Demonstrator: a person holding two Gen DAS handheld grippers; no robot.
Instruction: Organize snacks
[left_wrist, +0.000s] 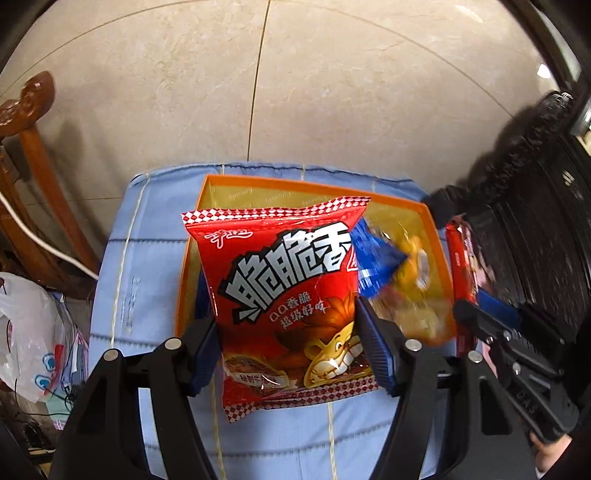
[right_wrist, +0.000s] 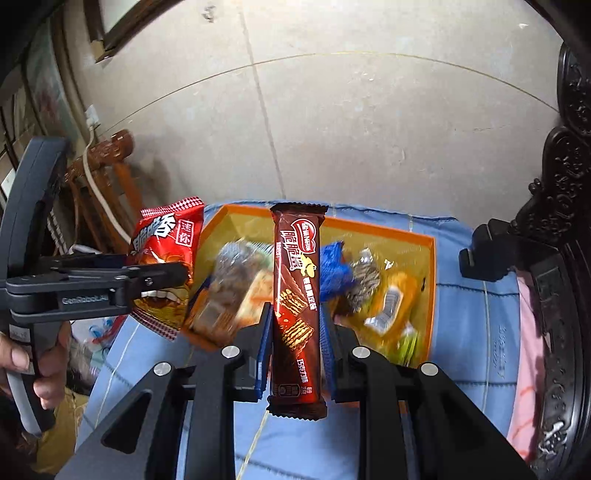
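Observation:
My left gripper (left_wrist: 286, 332) is shut on a red snack bag (left_wrist: 291, 295) with white lettering and a cartoon lion, held upright in the air over the orange tray (left_wrist: 258, 182). From the right wrist view that same red snack bag (right_wrist: 166, 266) hangs at the left in the left gripper (right_wrist: 177, 277). My right gripper (right_wrist: 295, 332) is shut on a brown chocolate wafer bar (right_wrist: 295, 295), held upright above the orange tray (right_wrist: 424, 238). In the left wrist view the right gripper (left_wrist: 472, 306) shows at the right with the wafer bar (left_wrist: 461, 266) seen edge-on. Several loose snacks lie in the tray, among them a blue packet (right_wrist: 334, 273) and a yellow packet (right_wrist: 395, 302).
The tray sits on a blue quilted cloth (left_wrist: 147, 258) over a small table. A wooden chair (left_wrist: 33, 122) and a white plastic bag (left_wrist: 29, 332) stand at the left. Dark carved furniture (right_wrist: 569, 221) rises at the right. Beige floor tiles (left_wrist: 295, 92) lie beyond.

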